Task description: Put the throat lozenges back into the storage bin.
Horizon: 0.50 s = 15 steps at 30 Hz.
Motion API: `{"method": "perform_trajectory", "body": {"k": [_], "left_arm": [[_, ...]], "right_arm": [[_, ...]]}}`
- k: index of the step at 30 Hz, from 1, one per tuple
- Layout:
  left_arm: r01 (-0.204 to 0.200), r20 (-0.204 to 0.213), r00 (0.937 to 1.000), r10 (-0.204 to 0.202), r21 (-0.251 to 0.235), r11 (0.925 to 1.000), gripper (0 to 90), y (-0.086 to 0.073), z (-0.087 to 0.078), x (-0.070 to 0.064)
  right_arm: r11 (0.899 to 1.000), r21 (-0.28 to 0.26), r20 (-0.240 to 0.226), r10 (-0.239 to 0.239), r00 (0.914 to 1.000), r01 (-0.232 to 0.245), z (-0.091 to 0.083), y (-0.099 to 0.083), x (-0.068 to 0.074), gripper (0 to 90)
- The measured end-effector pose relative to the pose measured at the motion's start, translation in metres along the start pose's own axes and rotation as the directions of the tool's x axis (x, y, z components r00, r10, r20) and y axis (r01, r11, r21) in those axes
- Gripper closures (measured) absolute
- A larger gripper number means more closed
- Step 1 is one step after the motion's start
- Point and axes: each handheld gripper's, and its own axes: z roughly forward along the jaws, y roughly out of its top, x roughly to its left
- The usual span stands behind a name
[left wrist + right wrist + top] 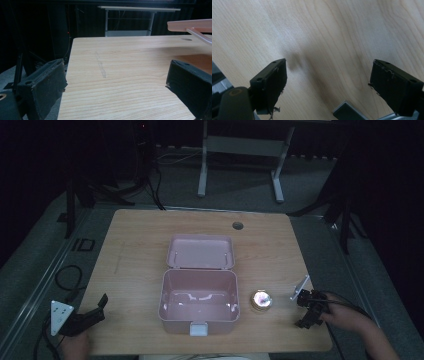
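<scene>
The left hand-held gripper, lower left, and the right hand-held gripper, lower right, are both released over the worktop. At centre sits an open pink box; a small round jar stands just right.

I can't make out the small round thing beside the box, glare washes out its top. Box lid cut off by the left gripper view's right edge. Right gripper view's tabletop is blurred.
</scene>
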Motion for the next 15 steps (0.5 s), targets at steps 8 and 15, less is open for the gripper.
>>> {"method": "perform_trajectory", "body": {"k": [8, 15], "left_arm": [[-0.001, 0.006, 1.0, 0.001, 0.002, 1.0, 3.0, 0.0, 0.0, 0.0], [0.0, 0.007, 1.0, 0.0, 0.001, 1.0, 3.0, 0.0, 0.0, 0.0]], "right_arm": [[0.995, 0.094, 0.002, -0.031, 0.9995, 0.031, 0.003, 0.009, 0.0, 13.4], [0.993, 0.112, -0.018, -0.033, 0.9993, 0.035, 0.005, 0.016, -0.002, 13.4]]}}
